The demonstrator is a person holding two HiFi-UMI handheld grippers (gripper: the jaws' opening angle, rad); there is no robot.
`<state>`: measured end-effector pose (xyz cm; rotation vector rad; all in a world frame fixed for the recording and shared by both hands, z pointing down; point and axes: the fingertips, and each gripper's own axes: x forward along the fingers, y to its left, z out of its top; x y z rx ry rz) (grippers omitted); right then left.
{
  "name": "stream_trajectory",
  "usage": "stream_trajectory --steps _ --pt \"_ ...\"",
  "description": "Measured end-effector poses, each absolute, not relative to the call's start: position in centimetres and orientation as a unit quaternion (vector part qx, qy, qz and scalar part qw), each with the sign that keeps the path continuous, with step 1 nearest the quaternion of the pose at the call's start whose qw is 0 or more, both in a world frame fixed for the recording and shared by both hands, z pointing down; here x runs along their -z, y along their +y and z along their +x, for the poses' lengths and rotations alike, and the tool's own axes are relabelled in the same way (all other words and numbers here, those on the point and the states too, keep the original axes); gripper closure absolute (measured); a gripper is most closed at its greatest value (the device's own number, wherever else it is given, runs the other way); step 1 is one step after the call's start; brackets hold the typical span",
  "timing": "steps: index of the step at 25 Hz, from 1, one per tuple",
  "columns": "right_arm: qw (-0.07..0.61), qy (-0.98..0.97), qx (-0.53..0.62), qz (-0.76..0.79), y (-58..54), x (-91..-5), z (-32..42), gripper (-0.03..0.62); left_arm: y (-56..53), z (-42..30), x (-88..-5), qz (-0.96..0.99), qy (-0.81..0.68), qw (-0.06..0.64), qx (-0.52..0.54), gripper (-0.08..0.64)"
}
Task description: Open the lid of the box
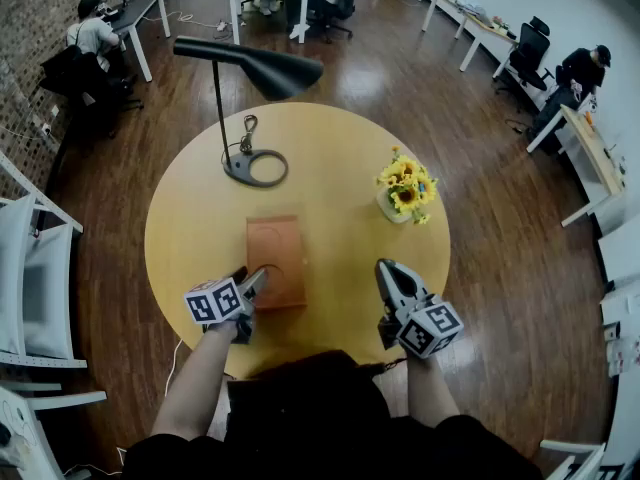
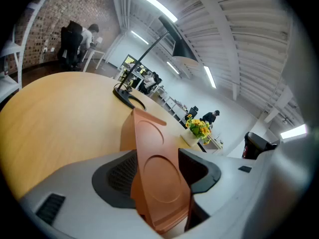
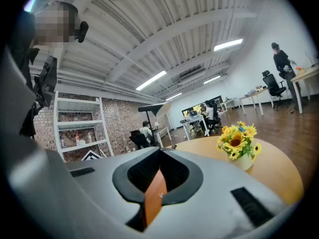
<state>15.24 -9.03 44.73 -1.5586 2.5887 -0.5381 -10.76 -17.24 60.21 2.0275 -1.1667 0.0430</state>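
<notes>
A flat brown box (image 1: 275, 253) with round dents in its lid lies in the middle of the round yellow table (image 1: 190, 218). My left gripper (image 1: 256, 280) is at the box's near left corner, rolled onto its side. In the left gripper view the box (image 2: 159, 183) reaches deep between the widely spread jaws of the left gripper (image 2: 159, 156), and I see no pad pressing on it. My right gripper (image 1: 390, 273) hovers to the right of the box, apart from it. The right gripper view shows the right gripper (image 3: 160, 153) shut, with a thin orange strip in the seam.
A black desk lamp (image 1: 255, 168) stands on the table behind the box, its shade (image 1: 270, 68) overhanging. A white pot of sunflowers (image 1: 405, 190) sits at the right. White chairs (image 1: 40, 268) stand left of the table. People work at desks further off.
</notes>
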Motion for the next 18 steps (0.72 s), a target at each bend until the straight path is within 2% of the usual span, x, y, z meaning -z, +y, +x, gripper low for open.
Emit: stream_trajectory --steps 3,5,9,11,12,18 --pt "0.015 0.849 0.178 -0.497 -9.7 -45.5 14.6 0.589 -17.7 -10.6 -61.0 0.79 -0.458 0.405 -0.05 0.304" --pt "-0.023 0.859 0.176 -0.481 -10.4 -46.9 13.7 0.588 -17.6 -10.3 -61.9 0.788 -0.453 0.409 -0.077 0.304" --pt "-0.147 0.879 0.157 -0.425 -12.2 -51.8 10.9 0.586 -17.2 -10.0 -63.2 0.779 -0.45 0.423 -0.107 0.302" --pt "-0.201 0.885 0.155 -0.389 -13.2 -54.2 9.3 0.515 -17.3 -10.2 -63.5 0.77 -0.452 0.438 -0.106 0.304" --pt "-0.227 0.888 0.151 -0.371 -13.5 -55.4 8.5 0.506 -17.2 -10.2 -63.6 0.765 -0.452 0.447 -0.102 0.305" --pt "-0.411 0.877 0.041 -0.248 -15.0 -63.1 5.5 0.506 -16.9 -10.5 -64.0 0.745 -0.455 0.479 -0.091 0.305"
